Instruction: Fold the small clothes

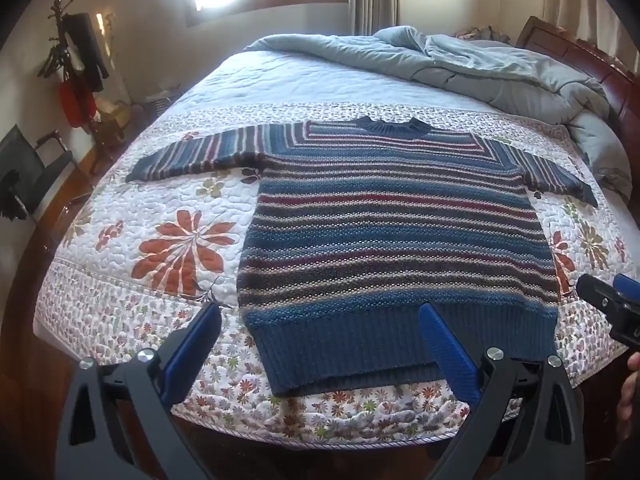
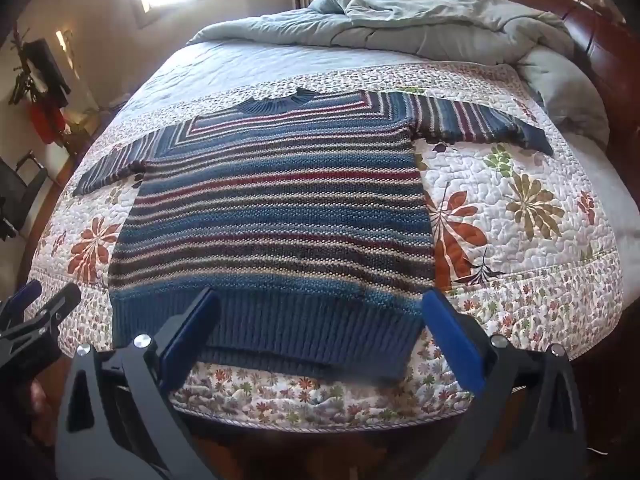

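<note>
My left claw (image 1: pixel 320 344) hangs wide open over the ribbed hem of a blue striped knit sweater (image 1: pixel 392 232), flat on floral quilted bed (image 1: pixel 176 248); right claw (image 1: pixel 612 308) nearby.

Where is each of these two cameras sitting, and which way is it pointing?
Left wrist: rides the left claw, over the bed's near edge, facing the striped sweater; the right claw shows alongside.
Right wrist: rides the right claw, facing the sweater's hem; the left claw peeks in.
Shared: sweater, floral quilt, grey duvet.
</note>
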`<control>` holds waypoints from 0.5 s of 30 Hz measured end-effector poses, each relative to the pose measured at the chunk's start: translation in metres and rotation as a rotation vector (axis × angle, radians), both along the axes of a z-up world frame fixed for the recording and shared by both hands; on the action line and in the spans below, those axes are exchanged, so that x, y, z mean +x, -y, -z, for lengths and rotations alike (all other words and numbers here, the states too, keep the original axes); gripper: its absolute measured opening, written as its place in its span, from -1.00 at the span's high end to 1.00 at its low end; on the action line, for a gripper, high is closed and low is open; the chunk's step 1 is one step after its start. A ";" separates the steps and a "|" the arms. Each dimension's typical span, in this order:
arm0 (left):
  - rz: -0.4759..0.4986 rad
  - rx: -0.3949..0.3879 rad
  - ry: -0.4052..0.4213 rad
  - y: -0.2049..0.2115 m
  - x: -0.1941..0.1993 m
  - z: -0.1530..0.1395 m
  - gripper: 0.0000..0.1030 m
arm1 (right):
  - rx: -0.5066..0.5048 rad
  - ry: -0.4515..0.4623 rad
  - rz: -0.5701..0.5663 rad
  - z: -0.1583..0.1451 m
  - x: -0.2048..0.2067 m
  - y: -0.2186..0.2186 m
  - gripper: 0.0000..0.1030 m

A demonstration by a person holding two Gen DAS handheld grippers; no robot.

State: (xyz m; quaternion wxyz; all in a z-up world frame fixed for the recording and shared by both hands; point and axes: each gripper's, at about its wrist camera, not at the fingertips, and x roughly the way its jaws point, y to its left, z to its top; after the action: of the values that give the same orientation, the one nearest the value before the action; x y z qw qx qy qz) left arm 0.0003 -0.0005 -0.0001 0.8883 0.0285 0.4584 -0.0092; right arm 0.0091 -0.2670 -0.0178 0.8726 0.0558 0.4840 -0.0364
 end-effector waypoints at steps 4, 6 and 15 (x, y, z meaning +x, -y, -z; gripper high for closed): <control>-0.015 0.002 0.004 0.000 0.004 -0.004 -0.93 | 0.010 -0.011 -0.008 0.000 0.003 -0.007 -0.95; -0.013 0.010 0.014 0.004 0.002 -0.003 -0.93 | 0.049 0.005 -0.007 -0.001 0.005 -0.005 -0.95; -0.013 0.000 0.012 -0.007 0.008 0.003 -0.93 | -0.018 0.010 0.016 0.004 0.007 -0.003 -0.95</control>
State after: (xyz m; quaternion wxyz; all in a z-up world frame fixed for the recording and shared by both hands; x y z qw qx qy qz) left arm 0.0081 0.0065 -0.0029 0.8911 0.0255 0.4531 -0.0032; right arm 0.0159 -0.2644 -0.0220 0.8750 0.0519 0.4789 -0.0473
